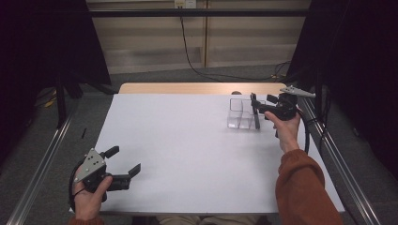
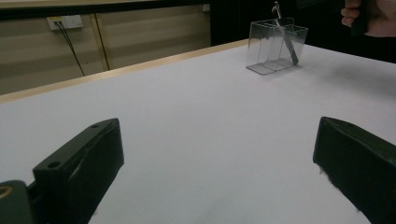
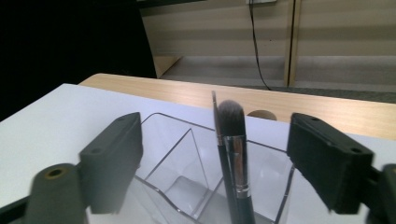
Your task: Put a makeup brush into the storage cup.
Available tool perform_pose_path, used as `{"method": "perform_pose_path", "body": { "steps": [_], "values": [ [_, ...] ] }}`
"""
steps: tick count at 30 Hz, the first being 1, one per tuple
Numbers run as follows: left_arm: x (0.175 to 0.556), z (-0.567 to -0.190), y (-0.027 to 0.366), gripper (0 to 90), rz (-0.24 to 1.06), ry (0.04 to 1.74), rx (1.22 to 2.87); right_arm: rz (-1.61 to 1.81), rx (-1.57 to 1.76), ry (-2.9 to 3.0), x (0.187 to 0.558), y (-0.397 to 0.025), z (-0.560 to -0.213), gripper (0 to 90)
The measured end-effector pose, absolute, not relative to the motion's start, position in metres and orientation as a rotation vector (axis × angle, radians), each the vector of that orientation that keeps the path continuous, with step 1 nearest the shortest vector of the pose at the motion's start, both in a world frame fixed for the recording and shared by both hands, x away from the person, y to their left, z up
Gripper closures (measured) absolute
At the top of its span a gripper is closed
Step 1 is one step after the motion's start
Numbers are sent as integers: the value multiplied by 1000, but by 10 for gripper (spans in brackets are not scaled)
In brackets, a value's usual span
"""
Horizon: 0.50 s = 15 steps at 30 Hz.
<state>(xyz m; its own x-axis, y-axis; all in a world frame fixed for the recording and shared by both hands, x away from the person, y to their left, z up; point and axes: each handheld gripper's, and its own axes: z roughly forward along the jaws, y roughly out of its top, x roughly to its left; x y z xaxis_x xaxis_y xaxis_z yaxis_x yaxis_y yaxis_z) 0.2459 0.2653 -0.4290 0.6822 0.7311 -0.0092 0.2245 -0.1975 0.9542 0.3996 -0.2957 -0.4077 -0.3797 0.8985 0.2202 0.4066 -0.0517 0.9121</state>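
Brush (image 3: 236, 158) upright in clear organizer (image 3: 177, 182)

One white table (image 1: 187, 140) holds one clear plastic organizer (image 1: 241, 114) with two slim makeup brushes (image 3: 236, 154) standing inside, and two handheld tongs, left (image 1: 123, 159) and right (image 1: 259, 104).

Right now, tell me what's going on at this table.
A person works with tongs in each hand. The right tongs are open at a clear divided organizer near the table's far right, with a makeup brush standing bristles-up inside it, between the jaws but not gripped. The left tongs are open too, low over the white table near the front left, holding nothing.
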Motion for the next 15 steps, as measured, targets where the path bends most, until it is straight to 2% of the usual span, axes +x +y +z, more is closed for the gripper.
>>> {"method": "perform_pose_path", "body": {
  "steps": [1,4,15],
  "values": [
    [246,-429,265,18,552,770,1750,1427,1376,1784,399,-295,-408,102],
    [245,-429,266,18,555,767,1750,1401,1367,1789,398,-293,-407,63],
    [244,-428,266,18,552,763,1744,1394,1364,1769,389,-292,-404,49]
  ]
}}
